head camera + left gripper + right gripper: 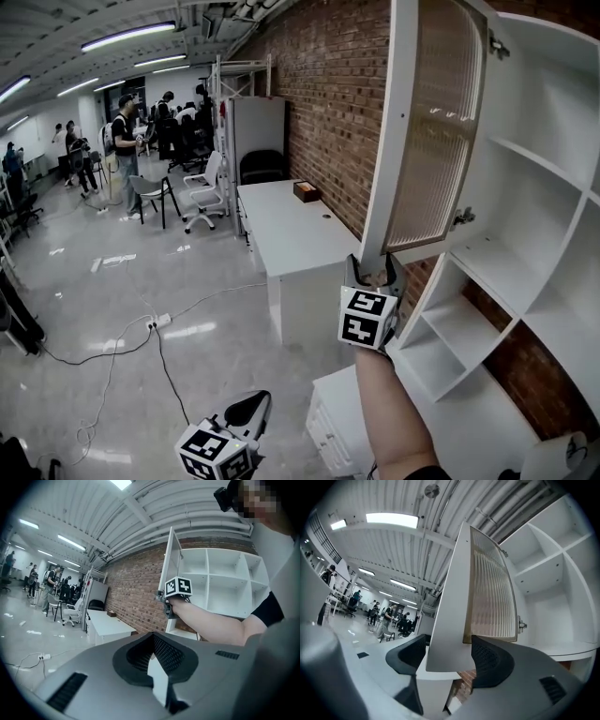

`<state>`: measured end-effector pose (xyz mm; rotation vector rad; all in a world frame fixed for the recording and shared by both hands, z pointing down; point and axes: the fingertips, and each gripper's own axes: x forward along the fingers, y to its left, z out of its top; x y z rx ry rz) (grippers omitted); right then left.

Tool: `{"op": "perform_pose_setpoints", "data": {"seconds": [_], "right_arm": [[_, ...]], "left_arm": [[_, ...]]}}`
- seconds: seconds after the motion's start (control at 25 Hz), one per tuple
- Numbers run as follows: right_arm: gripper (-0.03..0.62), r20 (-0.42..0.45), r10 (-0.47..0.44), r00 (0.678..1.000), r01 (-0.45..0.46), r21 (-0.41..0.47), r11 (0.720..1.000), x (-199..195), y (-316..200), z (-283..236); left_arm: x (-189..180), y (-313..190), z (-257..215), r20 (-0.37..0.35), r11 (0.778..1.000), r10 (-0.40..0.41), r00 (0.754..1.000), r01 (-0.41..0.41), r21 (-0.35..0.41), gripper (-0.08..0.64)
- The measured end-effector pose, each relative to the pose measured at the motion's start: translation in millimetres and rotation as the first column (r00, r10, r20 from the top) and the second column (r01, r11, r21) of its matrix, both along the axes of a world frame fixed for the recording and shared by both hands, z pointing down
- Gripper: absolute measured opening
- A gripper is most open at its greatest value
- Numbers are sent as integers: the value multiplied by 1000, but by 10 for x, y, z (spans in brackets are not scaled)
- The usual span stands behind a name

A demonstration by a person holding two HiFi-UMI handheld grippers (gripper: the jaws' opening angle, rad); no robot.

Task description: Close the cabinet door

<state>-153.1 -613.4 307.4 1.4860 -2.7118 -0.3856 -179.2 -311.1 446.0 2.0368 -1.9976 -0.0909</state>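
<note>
head view: cabinet [548, 178] fills the frame from 1 to 4 o'clock, white, open shelves bare. its door [427, 131] stands swung wide out from the cabinet toward me, ribbed pane in a white frame, hinged on the cabinet side, free edge at about 12 o'clock. right gripper [375, 273] is up at the door's bottom corner, just right of centre, my forearm running down to 5 o'clock. in the right gripper view i read its fingers spread wide, with the lower corner of the door frame standing between the two dark pads; the frame sits close to the right-hand pad, a gap shows at the other one, no squeeze that i can see. left gripper [250, 406] hangs low at 7 o'clock over the floor [112, 281], well apart from the door; in its own view the pads meet at the tips, so fingers closed, nothing held that i can make out. desk [291, 234] along the brick wall [328, 84] at 11 o'clock, cable [141, 337] trailing at 8 o'clock, people [127, 141] far off at 10 o'clock.
</note>
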Motion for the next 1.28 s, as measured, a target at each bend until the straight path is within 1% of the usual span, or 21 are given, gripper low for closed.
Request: {"op": "perform_pose_setpoints", "data": {"seconds": [0.08, 0.16, 0.36, 0.48, 0.56, 0.84, 0.96, 1.12, 1.2, 1.28], "right_arm": [[299, -28, 24, 999, -24, 14, 1000, 0, -45, -22], [299, -34, 33, 999, -33, 14, 999, 11, -58, -34], [299, -21, 16, 1000, -16, -2, 1000, 37, -27, -38], [299, 22, -4, 1000, 5, -42, 999, 91, 46, 1], [299, 48, -7, 999, 10, -61, 998, 198, 80, 22], [299, 54, 42, 998, -39, -70, 997, 674, 251, 74], [298, 70, 68, 995, -63, -72, 995, 924, 394, 48], [291, 33, 112, 993, -110, -45, 993, 1220, 552, 32], [247, 22, 134, 991, -134, -26, 991, 1375, 635, 5], [165, 7, 179, 984, -179, 1, 984, 1570, 662, -1]], "left_arm": [[2, -22, 0, -3, 1000, -3, 1000, 3, -3, 8], [10, -53, -8, -4, 1000, 0, 1000, 0, -2, 8], [41, -121, -60, 0, 999, 32, 1000, -32, 7, 8], [86, -108, -84, -1, 999, 46, 999, -46, 10, 8], [151, -120, -99, 3, 998, 63, 998, -63, 15, 8], [380, -84, -215, 27, 987, 154, 988, -155, 40, 8], [524, -58, -256, 37, 976, 209, 977, -211, 47, 8], [735, -44, -312, 45, 957, 282, 959, -284, 56, 8], [864, -66, -341, 49, 945, 317, 947, -320, 62, 8], [987, -98, -355, 53, 934, 347, 936, -350, 66, 8]]}}
